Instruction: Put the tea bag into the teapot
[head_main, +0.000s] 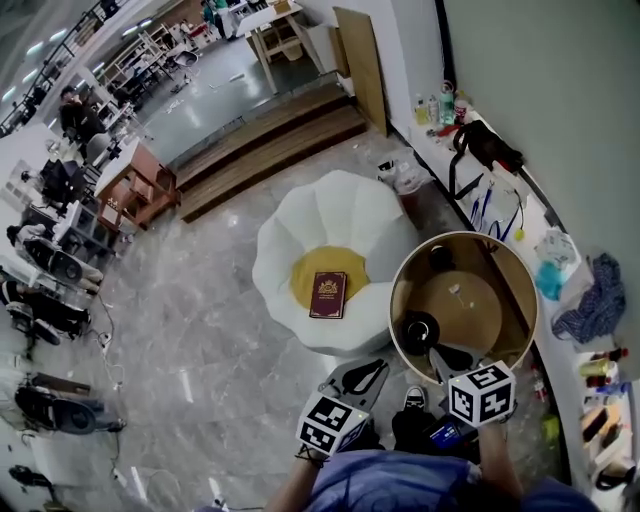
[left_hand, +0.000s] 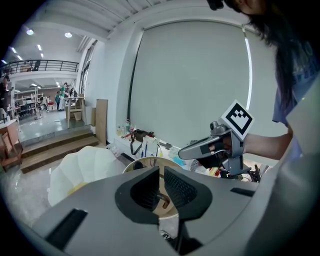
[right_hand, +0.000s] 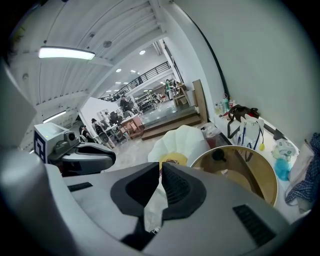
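Note:
A black teapot (head_main: 418, 330) stands on the near left of a round wooden table (head_main: 520, 290) with a raised rim. My right gripper (head_main: 447, 360) hovers just by the pot's near side. In the right gripper view its jaws (right_hand: 161, 167) are shut on a white tea bag (right_hand: 154, 207), which hangs back towards the camera. My left gripper (head_main: 362, 378) is off the table's near left edge. Its jaws (left_hand: 161, 170) stand together with only a thin slit and hold nothing. A small white scrap (head_main: 455, 290) lies mid-table. The right gripper's body hides the pot in its own view.
A small black thing (right_hand: 218, 155) sits at the table's far edge. Left of the table is a white flower-shaped seat (head_main: 300, 230) bearing a maroon book (head_main: 328, 294). A wall ledge (head_main: 560, 330) with bottles, bags and cloths runs along the right.

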